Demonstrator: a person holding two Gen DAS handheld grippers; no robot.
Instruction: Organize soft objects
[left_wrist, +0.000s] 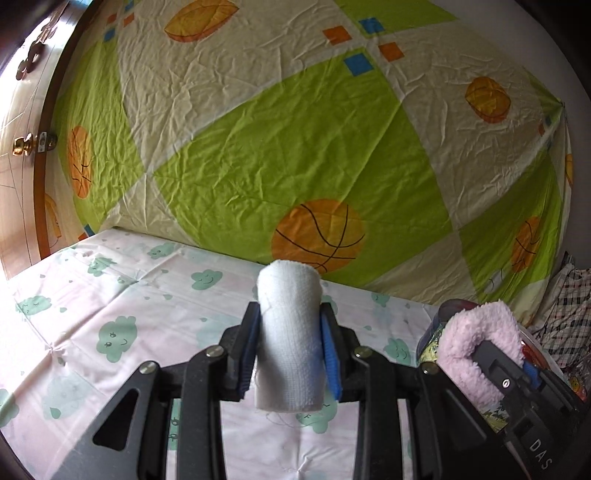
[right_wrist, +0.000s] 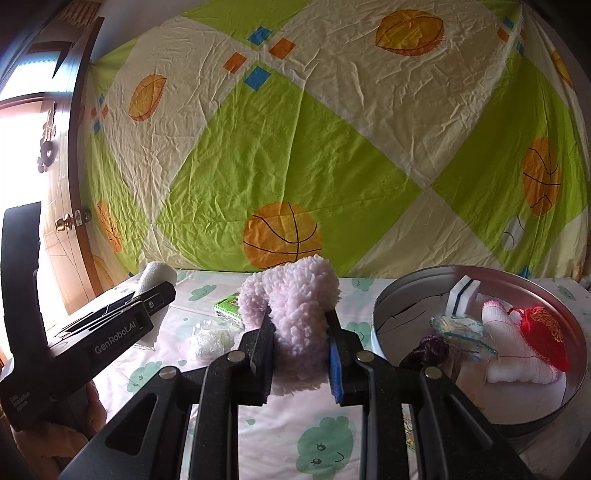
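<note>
My left gripper (left_wrist: 290, 325) is shut on a rolled white cloth (left_wrist: 288, 332) that stands up between its blue pads, lifted above the cloud-print tablecloth (left_wrist: 110, 295). The same white cloth (right_wrist: 157, 277) and left gripper (right_wrist: 155, 295) show at the left of the right wrist view. My right gripper (right_wrist: 299, 328) is shut on a fluffy pink cloth (right_wrist: 295, 306), also seen at the lower right of the left wrist view as a fluffy pink cloth (left_wrist: 476, 339). A round metal tin (right_wrist: 406, 295) stands to its right, holding several soft items, among them a red pouch (right_wrist: 543, 332) and a white stuffed piece (right_wrist: 513, 354).
A green packet (right_wrist: 229, 306) and a crumpled clear bag (right_wrist: 208, 339) lie on the tablecloth (right_wrist: 321, 424) behind the right gripper. A basketball-print sheet (right_wrist: 295, 147) hangs as a backdrop. A wooden door (left_wrist: 22, 147) is at the left, checked fabric (left_wrist: 569, 317) at the right.
</note>
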